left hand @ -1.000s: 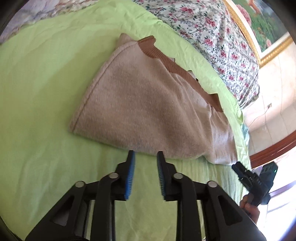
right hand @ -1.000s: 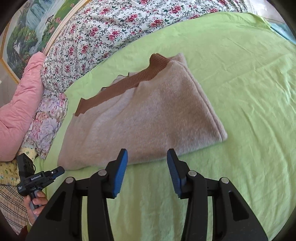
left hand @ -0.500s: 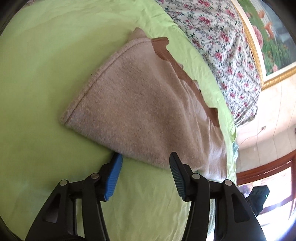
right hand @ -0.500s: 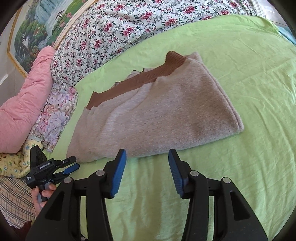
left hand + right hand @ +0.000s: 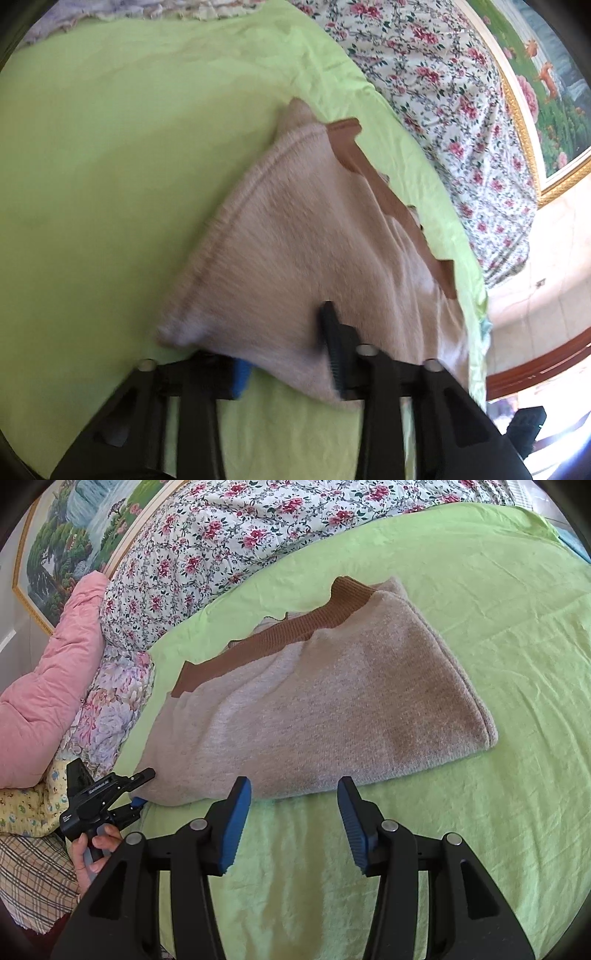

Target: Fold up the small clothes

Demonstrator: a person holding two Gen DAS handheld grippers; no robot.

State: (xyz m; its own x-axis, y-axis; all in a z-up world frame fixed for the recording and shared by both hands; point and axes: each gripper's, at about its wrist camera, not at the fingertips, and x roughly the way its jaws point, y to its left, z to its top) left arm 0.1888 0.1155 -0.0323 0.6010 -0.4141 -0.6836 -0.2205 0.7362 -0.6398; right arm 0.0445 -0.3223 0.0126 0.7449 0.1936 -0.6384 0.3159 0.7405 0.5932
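A beige knitted sweater [image 5: 314,240] with a brown ribbed band [image 5: 273,642] lies folded on the green sheet [image 5: 498,602]. My left gripper [image 5: 284,354] straddles the sweater's near edge: one finger lies on top of the knit, while the blue pad [image 5: 242,374] is tucked under it. Its jaws are closing with the cloth between them. In the right wrist view the left gripper [image 5: 142,788] sits at the sweater's left corner, held by a hand [image 5: 92,853]. My right gripper [image 5: 293,794] hovers open just short of the near edge, with nothing between its fingers.
A floral quilt [image 5: 258,535] runs along the bed's far side. A pink quilt [image 5: 48,686] and patterned pillows [image 5: 107,709] are piled at the left. A framed painting [image 5: 66,542] hangs behind. Bare green sheet spreads right of the sweater.
The left gripper opened wider, moved forward onto the sweater's near edge and slid one finger under it, then began narrowing. The right gripper stayed almost still.
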